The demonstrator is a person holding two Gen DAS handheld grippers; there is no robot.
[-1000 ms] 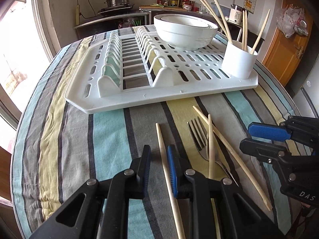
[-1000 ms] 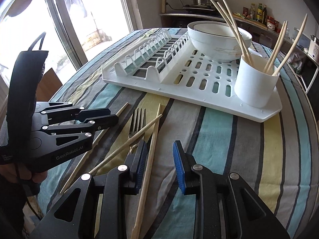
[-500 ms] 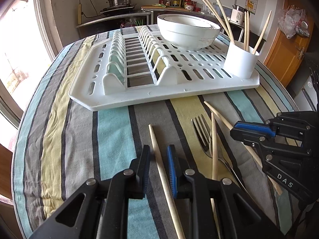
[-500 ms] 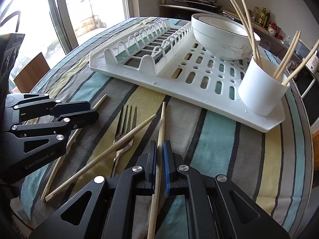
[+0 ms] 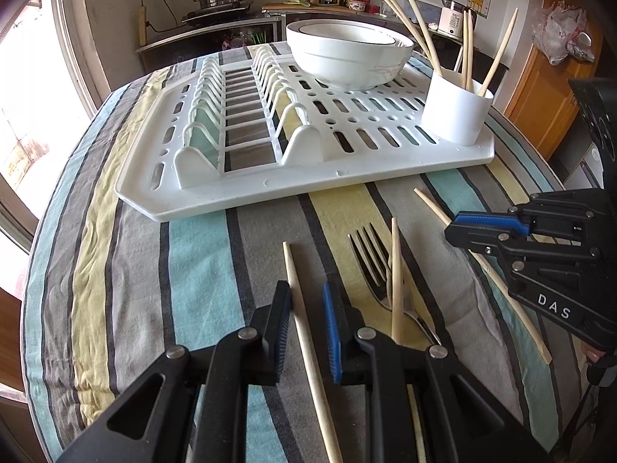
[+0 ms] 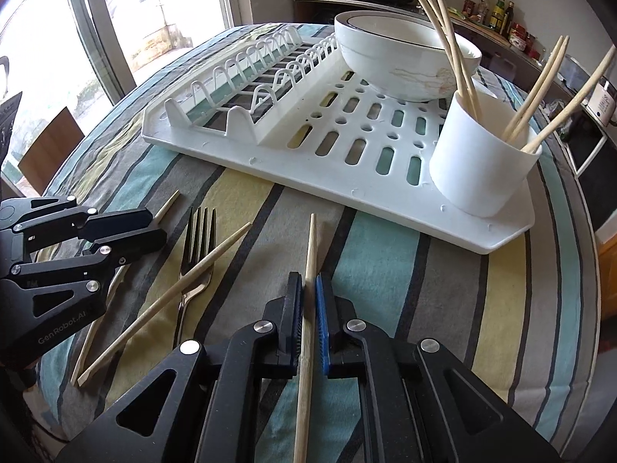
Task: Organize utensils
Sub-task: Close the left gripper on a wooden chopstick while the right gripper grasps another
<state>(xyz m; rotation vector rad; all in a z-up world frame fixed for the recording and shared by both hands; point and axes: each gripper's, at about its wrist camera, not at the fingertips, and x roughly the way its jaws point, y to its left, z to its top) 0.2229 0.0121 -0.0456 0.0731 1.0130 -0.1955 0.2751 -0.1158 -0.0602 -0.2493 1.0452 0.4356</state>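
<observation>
Right-wrist view only: right gripper (image 6: 308,301) pinching chopstick (image 6: 311,247)

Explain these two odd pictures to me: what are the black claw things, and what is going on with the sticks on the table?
No robot here: a person holds a two-fingered clamp in each hand, with a camera on each looking along its fingers. One picture is from the left gripper, open around a chopstick on the striped tablecloth. The other is from the right gripper, closed on another chopstick. A fork lies between them with a third chopstick across it. Behind is a white drying rack holding bowls and a cup of chopsticks.
</observation>
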